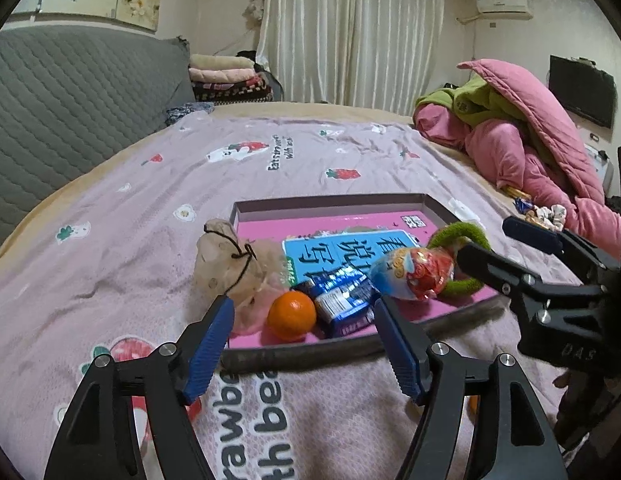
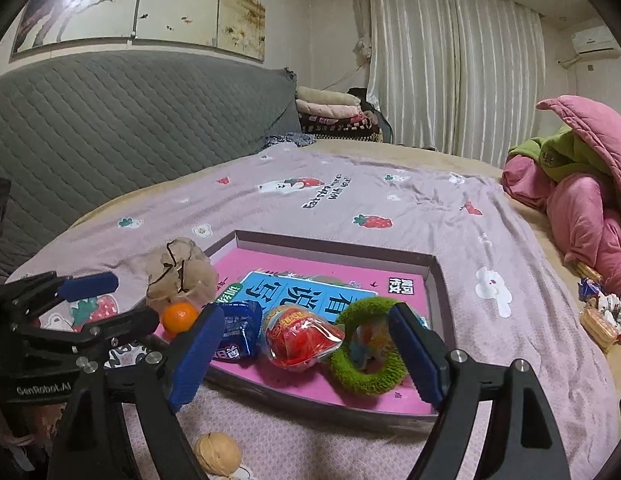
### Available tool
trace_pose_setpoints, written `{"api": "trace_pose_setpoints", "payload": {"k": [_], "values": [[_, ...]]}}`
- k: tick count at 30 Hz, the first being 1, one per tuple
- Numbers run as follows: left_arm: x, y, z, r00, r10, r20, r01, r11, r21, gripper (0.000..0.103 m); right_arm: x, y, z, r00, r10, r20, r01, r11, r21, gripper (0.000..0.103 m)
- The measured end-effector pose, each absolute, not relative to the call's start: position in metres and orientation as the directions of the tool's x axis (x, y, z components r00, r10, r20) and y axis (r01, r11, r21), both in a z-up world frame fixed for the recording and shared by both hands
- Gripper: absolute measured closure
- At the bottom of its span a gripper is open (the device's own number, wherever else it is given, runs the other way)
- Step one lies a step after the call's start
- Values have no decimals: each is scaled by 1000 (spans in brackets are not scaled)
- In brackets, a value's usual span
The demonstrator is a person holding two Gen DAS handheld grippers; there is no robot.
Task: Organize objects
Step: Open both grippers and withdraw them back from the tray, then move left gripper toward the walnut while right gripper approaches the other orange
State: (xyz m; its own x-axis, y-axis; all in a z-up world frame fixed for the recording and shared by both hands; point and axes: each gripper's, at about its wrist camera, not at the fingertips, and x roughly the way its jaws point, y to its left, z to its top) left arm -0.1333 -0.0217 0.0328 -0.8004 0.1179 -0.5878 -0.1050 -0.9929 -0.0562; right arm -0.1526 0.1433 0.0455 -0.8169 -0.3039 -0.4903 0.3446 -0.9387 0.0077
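A shallow grey tray (image 1: 330,201) (image 2: 435,276) with a pink and blue book inside lies on the bed. In it are an orange (image 1: 291,314) (image 2: 180,317), a blue snack packet (image 1: 342,300) (image 2: 240,330), a red foil egg toy (image 1: 418,274) (image 2: 300,338), a green fuzzy ring (image 1: 464,236) (image 2: 366,376) and a sheer drawstring pouch (image 1: 226,264) (image 2: 178,272). My left gripper (image 1: 304,344) (image 2: 122,300) is open and empty at the tray's near edge. My right gripper (image 2: 306,356) (image 1: 506,240) is open and empty, just short of the egg and ring.
A walnut (image 2: 217,453) lies on the pink strawberry blanket (image 1: 270,160) near the tray's front. A heap of pink and green quilts (image 1: 530,140) sits at the right, with small snacks (image 2: 602,316) beside it. A grey quilted headboard (image 2: 110,128) stands at the left.
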Motion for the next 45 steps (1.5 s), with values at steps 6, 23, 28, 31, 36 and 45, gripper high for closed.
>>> {"api": "trace_pose_setpoints", "payload": {"k": [6, 23, 28, 31, 36, 45], "values": [[-116, -13, 32, -791, 103, -602, -106, -994, -32, 29, -140, 152, 51, -820, -316, -478, 343, -939, 32, 19], [-83, -3, 44, -789, 85, -608, -105, -994, -3, 29, -102, 169, 54, -854, -273, -442, 309, -951, -10, 19], [-75, -1, 46, -789, 86, -609, -110, -994, 2, 29, -88, 169, 50, -854, -263, -450, 303, -953, -20, 19], [-72, -1, 44, -785, 97, -612, -120, -993, -3, 29, -76, 171, 48, -848, -269, -457, 311, -950, -16, 19], [-69, 4, 36, -768, 110, -631, -137, -991, -6, 29, -63, 171, 43, -833, -274, -481, 324, -946, -22, 19], [-66, 13, 20, -733, 138, -666, -173, -985, -14, 29, -53, 167, 26, -793, -260, -552, 336, -941, -39, 19]]}}
